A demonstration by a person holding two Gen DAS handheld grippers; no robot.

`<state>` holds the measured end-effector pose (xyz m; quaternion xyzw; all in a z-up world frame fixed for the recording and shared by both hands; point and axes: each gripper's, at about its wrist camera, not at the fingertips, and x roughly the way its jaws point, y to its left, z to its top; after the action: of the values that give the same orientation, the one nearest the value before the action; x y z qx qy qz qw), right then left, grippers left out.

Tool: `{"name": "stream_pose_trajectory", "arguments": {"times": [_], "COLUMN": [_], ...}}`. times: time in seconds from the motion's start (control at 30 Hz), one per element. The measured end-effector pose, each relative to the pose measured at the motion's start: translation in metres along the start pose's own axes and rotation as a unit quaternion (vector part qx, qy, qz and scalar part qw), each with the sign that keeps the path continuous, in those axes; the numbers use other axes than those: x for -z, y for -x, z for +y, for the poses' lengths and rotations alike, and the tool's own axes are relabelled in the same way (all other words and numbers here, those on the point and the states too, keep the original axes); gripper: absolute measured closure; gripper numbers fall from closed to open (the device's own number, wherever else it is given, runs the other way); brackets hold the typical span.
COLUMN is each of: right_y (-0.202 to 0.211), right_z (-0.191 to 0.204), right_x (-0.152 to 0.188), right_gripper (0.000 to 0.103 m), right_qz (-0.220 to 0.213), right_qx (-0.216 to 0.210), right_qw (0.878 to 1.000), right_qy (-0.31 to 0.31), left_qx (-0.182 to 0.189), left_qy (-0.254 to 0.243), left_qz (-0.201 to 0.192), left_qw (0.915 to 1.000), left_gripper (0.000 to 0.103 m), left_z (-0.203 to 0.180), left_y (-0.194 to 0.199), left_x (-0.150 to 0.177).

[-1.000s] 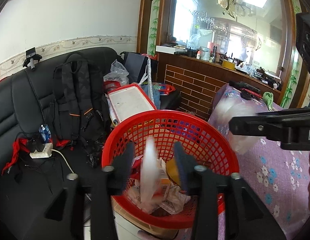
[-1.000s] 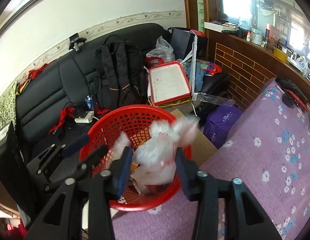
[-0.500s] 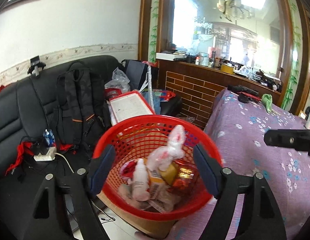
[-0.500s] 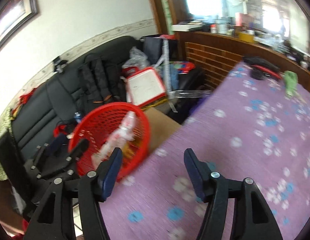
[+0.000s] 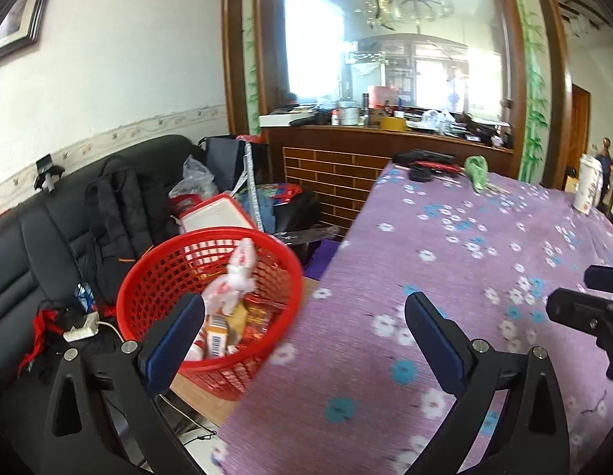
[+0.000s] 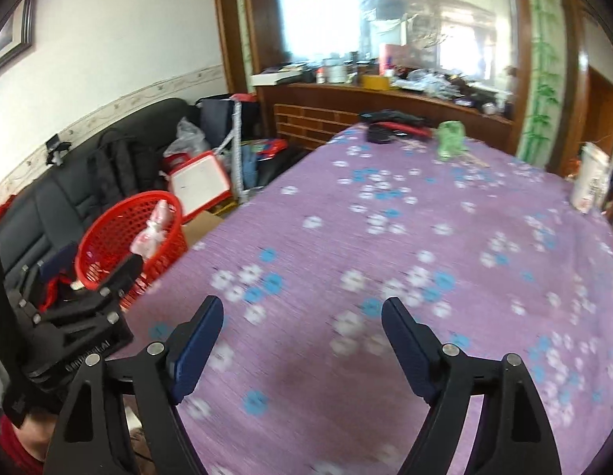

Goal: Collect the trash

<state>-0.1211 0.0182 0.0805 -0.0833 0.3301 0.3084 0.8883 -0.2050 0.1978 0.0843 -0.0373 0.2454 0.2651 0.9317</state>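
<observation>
Both our grippers stand wide and empty over the table, the trash lying in the red basket beside it.

From the left wrist we see the left gripper (image 5: 304,318), its jaws just opened wide with nothing between them, straddling the edge of the purple flowered tablecloth (image 5: 457,237) and the red basket (image 5: 156,277); this view looks into the basket, where a pink-white plastic bag (image 5: 237,277) and an orange carton (image 5: 219,332) lie. From the right wrist we see the right gripper (image 6: 302,316), jaws likewise just opened and empty, above bare cloth; here the basket sits far left, its contents mostly hidden. Only this view shows the left gripper's black body from outside. Both show a green item (image 6: 449,138) and a white cup (image 6: 589,182) at the far end.
</observation>
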Motion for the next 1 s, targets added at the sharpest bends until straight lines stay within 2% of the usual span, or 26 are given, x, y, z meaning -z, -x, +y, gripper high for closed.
{"name": "stream_pose_trajectory", "arguments": {"times": [0.23,0.47,1.0], "right_y": [0.031,0.052,0.040], "right_z": [-0.026,-0.033,-0.020], "right_x": [0.031,0.037,0.037], "right_gripper": [0.015,0.014,0.013], "right_qz": [-0.006,-0.022,-0.007], "right_qx": [0.019,0.034,0.040], "right_qw": [0.999,0.998,0.999], "right_qy": [-0.029,-0.038,-0.024], "left_qx": [0.001,0.008,-0.002], "left_qy": [-0.023,-0.036,-0.039], "left_qz": [-0.008,-0.008,-0.005], "left_qw": [0.9997,0.9993,0.9992], "left_gripper": [0.000,0.000,0.000], "left_z": [-0.028,-0.040,-0.036], "left_y": [0.019,0.029,0.023], "left_x": [0.003,0.008,0.009]}}
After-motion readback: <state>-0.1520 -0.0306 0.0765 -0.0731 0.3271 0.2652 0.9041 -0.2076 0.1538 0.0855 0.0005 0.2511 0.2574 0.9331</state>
